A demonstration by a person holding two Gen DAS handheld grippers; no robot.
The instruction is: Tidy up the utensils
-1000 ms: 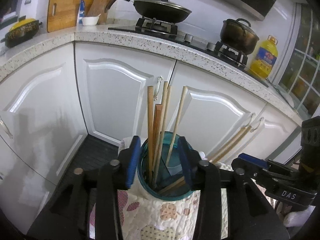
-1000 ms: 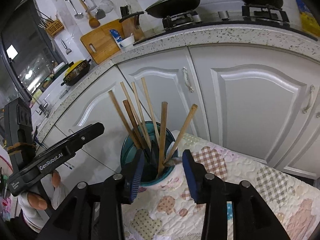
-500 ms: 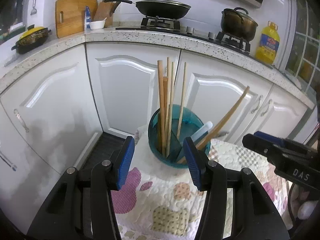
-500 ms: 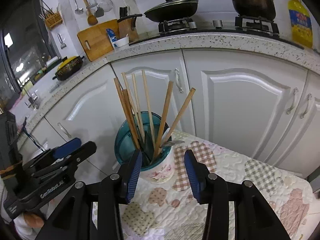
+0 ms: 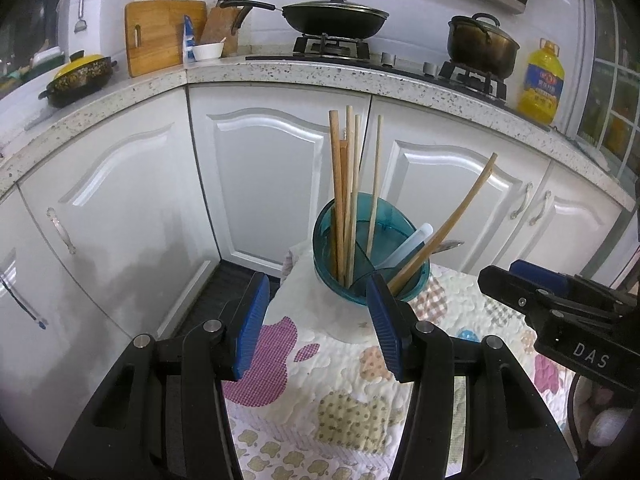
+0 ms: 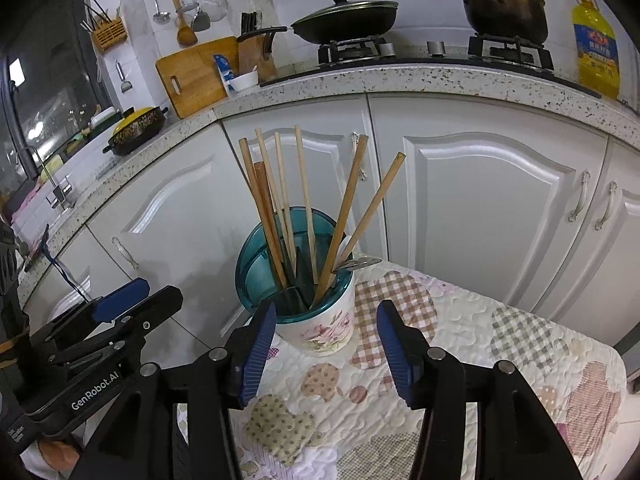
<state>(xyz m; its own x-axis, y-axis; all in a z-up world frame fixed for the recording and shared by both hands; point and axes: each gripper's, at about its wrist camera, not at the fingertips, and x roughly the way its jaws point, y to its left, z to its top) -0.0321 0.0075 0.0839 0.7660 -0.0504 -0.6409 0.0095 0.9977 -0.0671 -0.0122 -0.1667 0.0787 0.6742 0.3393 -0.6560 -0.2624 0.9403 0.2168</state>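
Utensil holder [image 5: 370, 276]: a white floral cup with a teal translucent divided insert, standing upright on a quilted patchwork cloth [image 5: 344, 412] that covers the surface; in the left wrist view it sits at about 12 o'clock just beyond the fingertips, and in the right wrist view [image 6: 316, 312] it stands between and just past the two blue pads. Contents: a cluster of wooden chopsticks [image 5: 344, 200] standing nearly upright in the 9 o'clock compartment as seen from the left wrist; two more wooden sticks [image 6: 360, 216] leaning toward 2 o'clock in the right wrist view; a white plastic handle [image 5: 412, 242] and a metal spoon [image 6: 356, 264] lying against the rim at the 3 o'clock side. Left gripper [image 5: 316, 320]: jaws spread wide, holding nothing, clear of the holder; it also shows at 8 o'clock in the right wrist view [image 6: 120, 312], well apart from the cup. Right gripper [image 6: 326, 340]: jaws spread wide, holding nothing, the cup's base showing in the gap between them; whether the pads touch it cannot be told. It shows at 4 o'clock in the left wrist view [image 5: 532, 292]. Surroundings: white cabinet doors [image 6: 480, 216] at 12 o'clock, a speckled counter [image 6: 440, 76] above them bearing a lidded wok [image 6: 344, 20], a dark pot [image 6: 504, 8], a yellow oil bottle [image 6: 596, 48] and a wooden cutting board [image 6: 192, 76].
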